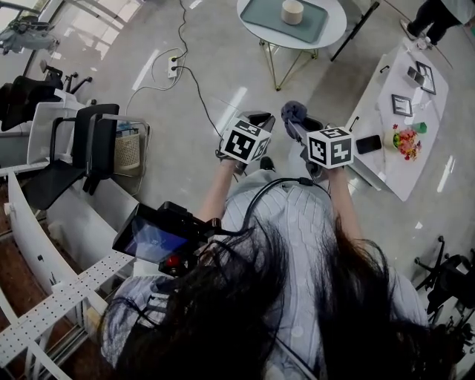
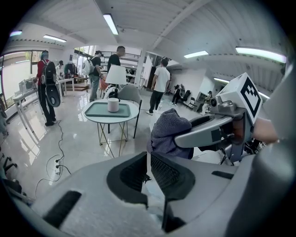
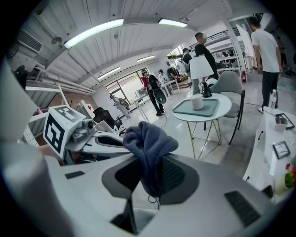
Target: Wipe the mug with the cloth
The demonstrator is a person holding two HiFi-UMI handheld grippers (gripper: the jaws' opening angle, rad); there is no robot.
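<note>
A white mug (image 1: 292, 11) stands on a pale green tray (image 1: 263, 18) on a small round table (image 1: 335, 33), well ahead of both grippers; the same mug (image 2: 113, 105) (image 3: 197, 102) shows far off in both gripper views. My right gripper (image 1: 298, 125) (image 3: 152, 163) is shut on a blue-grey cloth (image 1: 294, 113) (image 3: 147, 141), which bunches above the jaws and hangs between them. My left gripper (image 1: 260, 120) (image 2: 148, 160) sits beside it on the left, jaws closed together with nothing in them. The cloth (image 2: 169, 132) fills the middle of the left gripper view.
A long white table (image 1: 386, 141) at the right carries picture frames, a phone and a colourful object. Black chairs (image 1: 82, 148) stand at the left. A power strip with cables (image 1: 172, 67) lies on the glossy floor. Several people stand far back in the room.
</note>
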